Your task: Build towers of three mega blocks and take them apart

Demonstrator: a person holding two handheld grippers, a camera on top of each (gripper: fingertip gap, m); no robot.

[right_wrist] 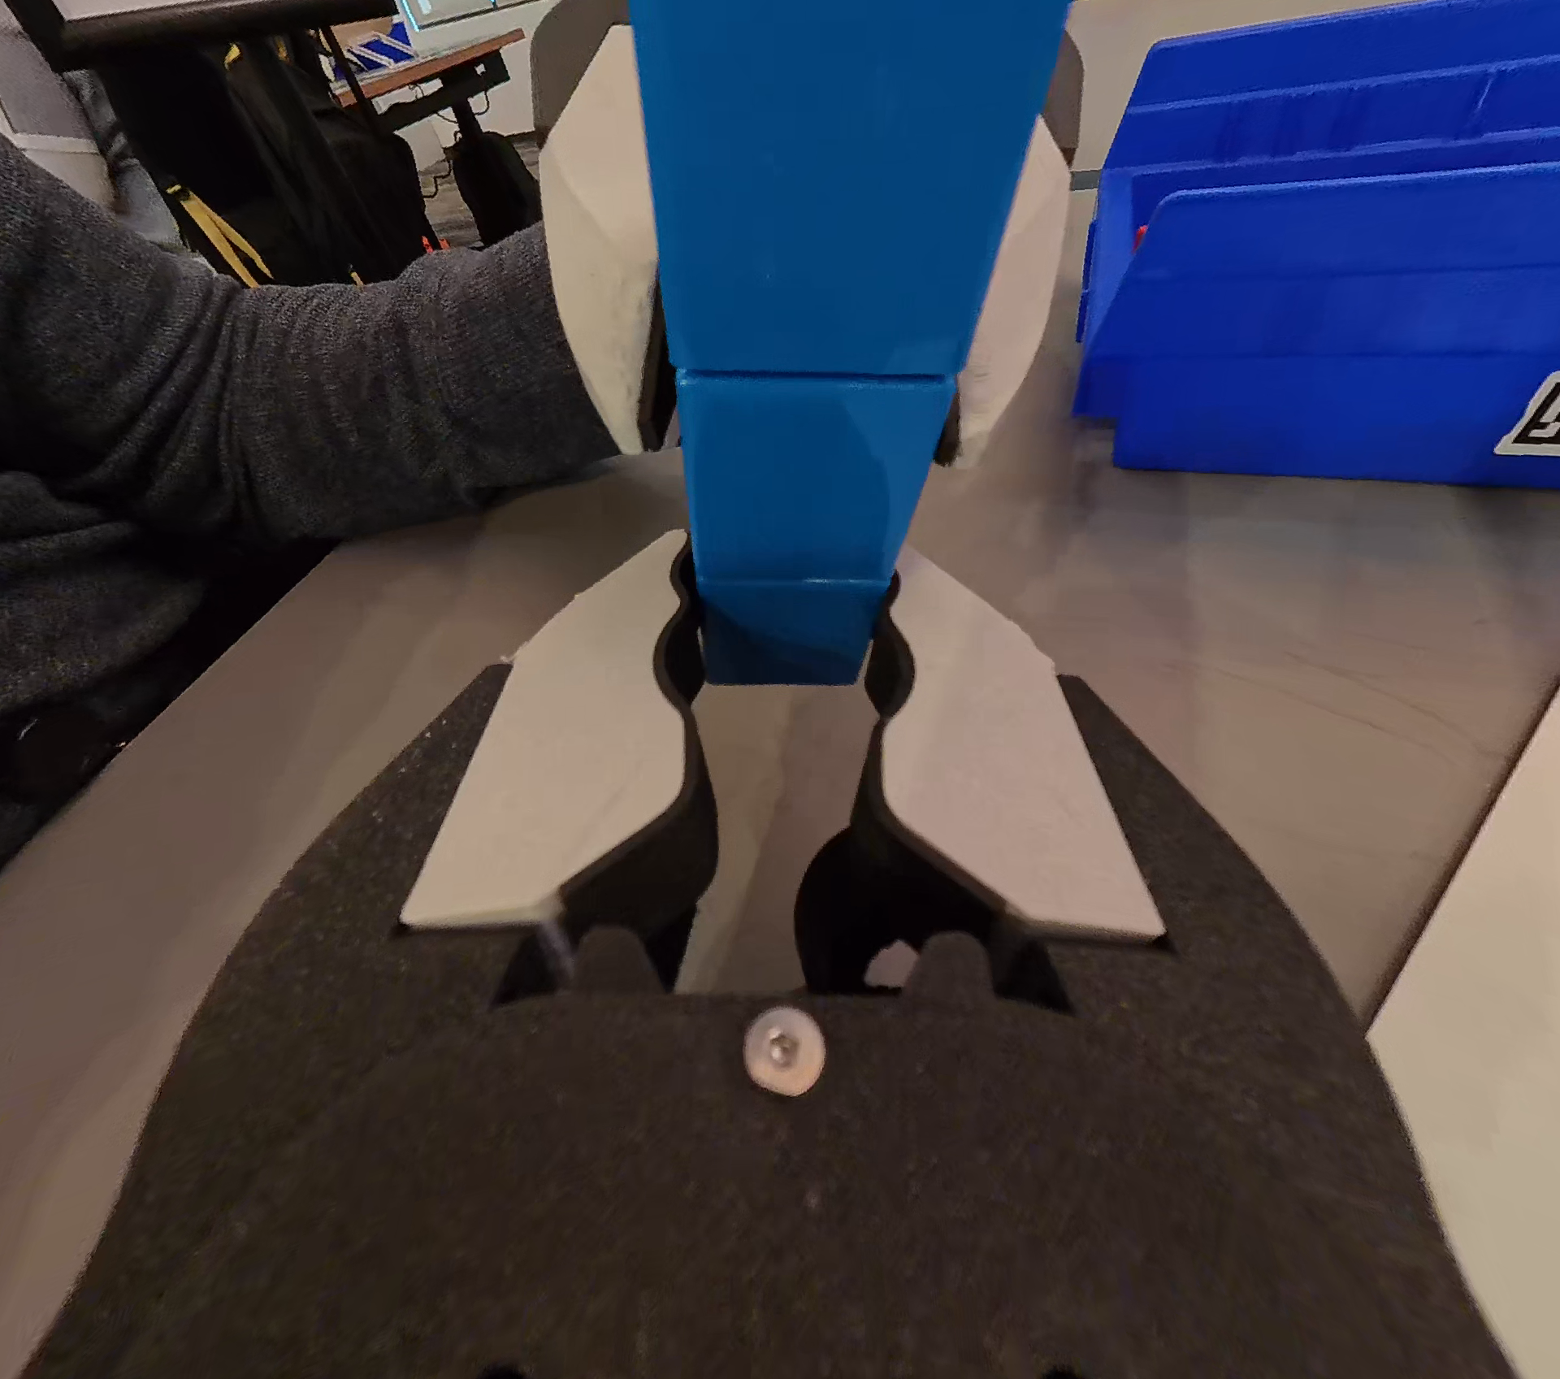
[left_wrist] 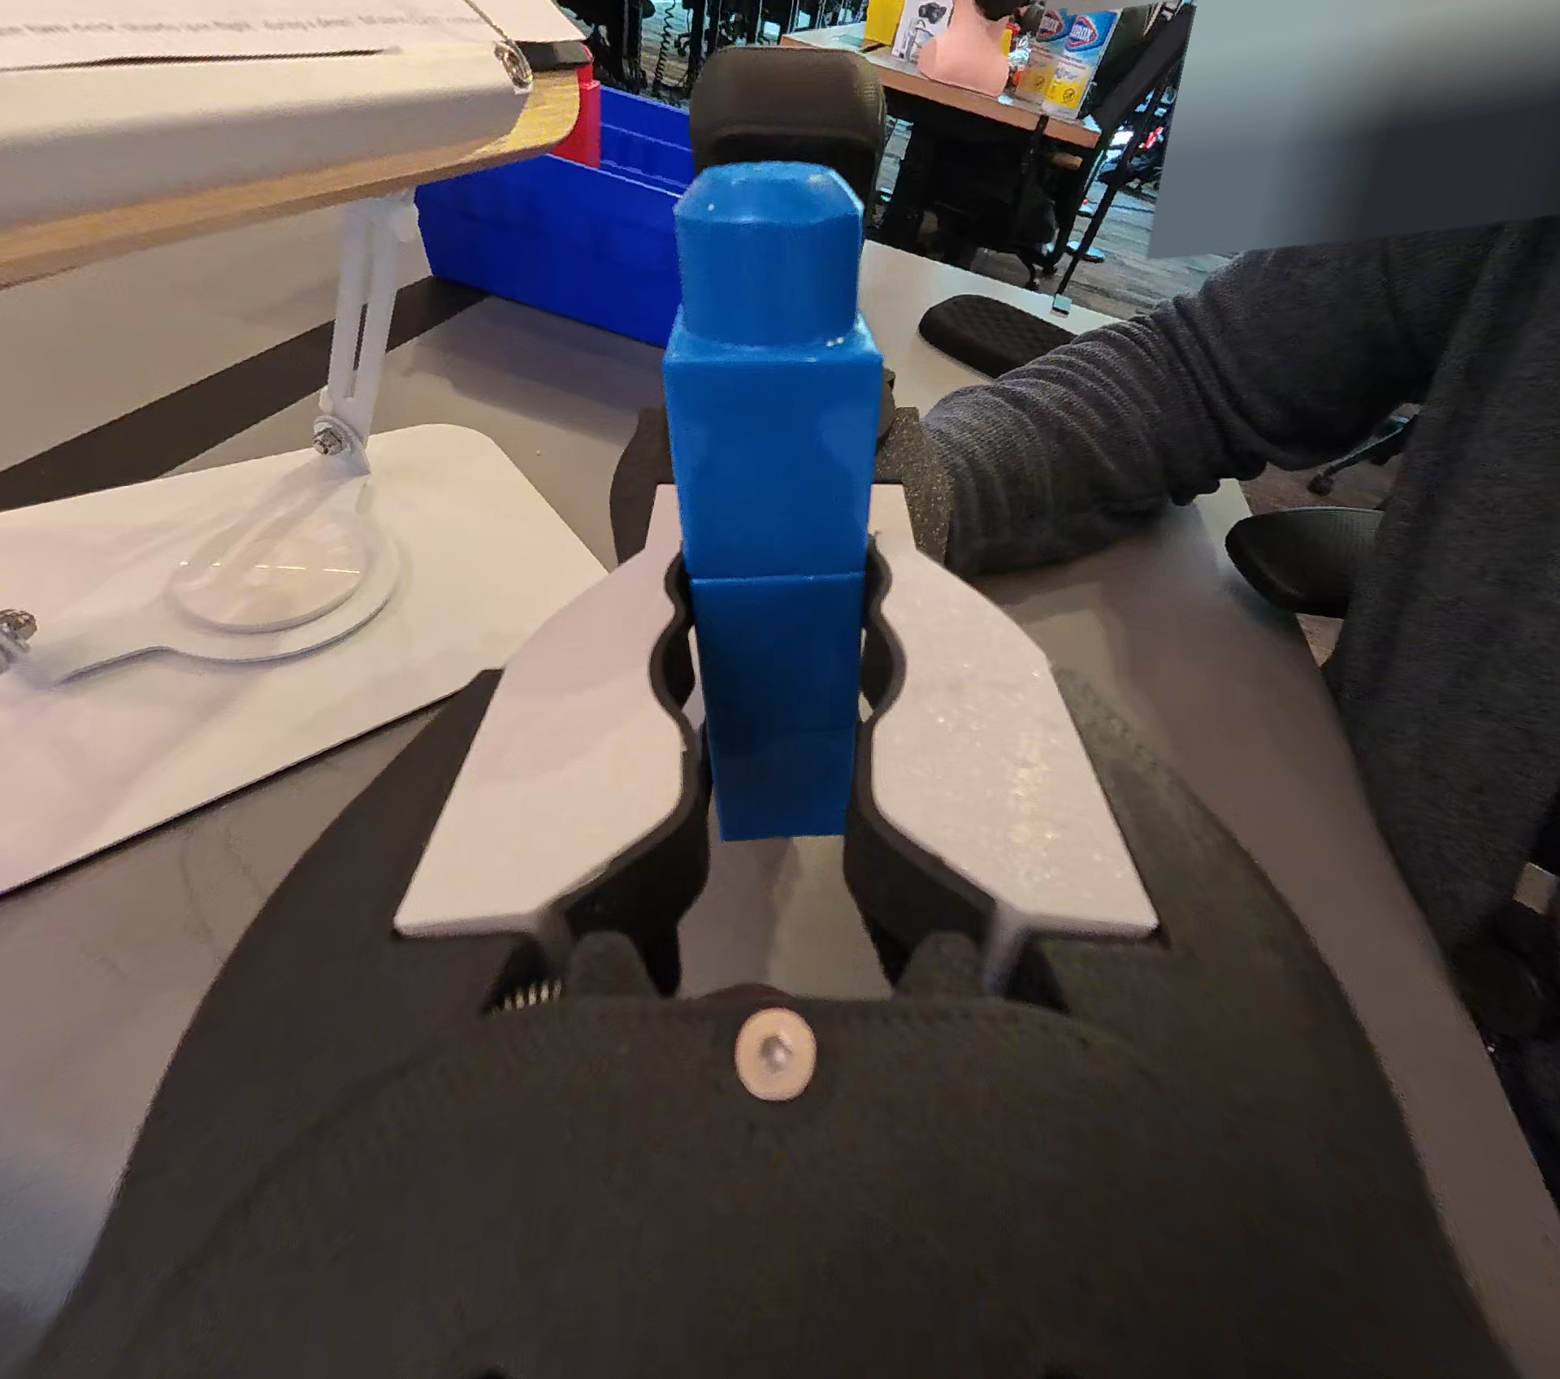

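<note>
**Tower pinned from both sides, and a pull could scatter it**

Blocks first: a three-high tower of glossy blue plastic mega blocks [left_wrist: 772, 519] stands upright on the grey tabletop [left_wrist: 1097, 629], dead centre in both views. The left gripper [left_wrist: 777, 671] has its white-faced fingers pressed against the middle and bottom blocks. The right gripper [right_wrist: 789, 629] closes narrow on the bottom block alone, fingertips touching its sides.

Now the risk. Both tools bite low, and nobody holds the top block. If either tool tugs sideways, my guess is the whole stack tips rather than splits, since the studs look fully seated. With both grips overlapping on the bottom block, a pull-apart may just drag the tower across the table. The smooth plastic could also slip out of the right gripper's shallow tip grip.

Hard to judge: the tower's top runs off the frame at 12 o'clock in the right wrist view, so the stud shows only from the left. The bottom block's far faces are hidden. A blue plastic bin [right_wrist: 1351, 292] sits at 2 o'clock there, its contents out of sight. The grey knitted sleeve [left_wrist: 1182, 410] at 3 o'clock in the left wrist view hides the hand holding the other tool.
</note>
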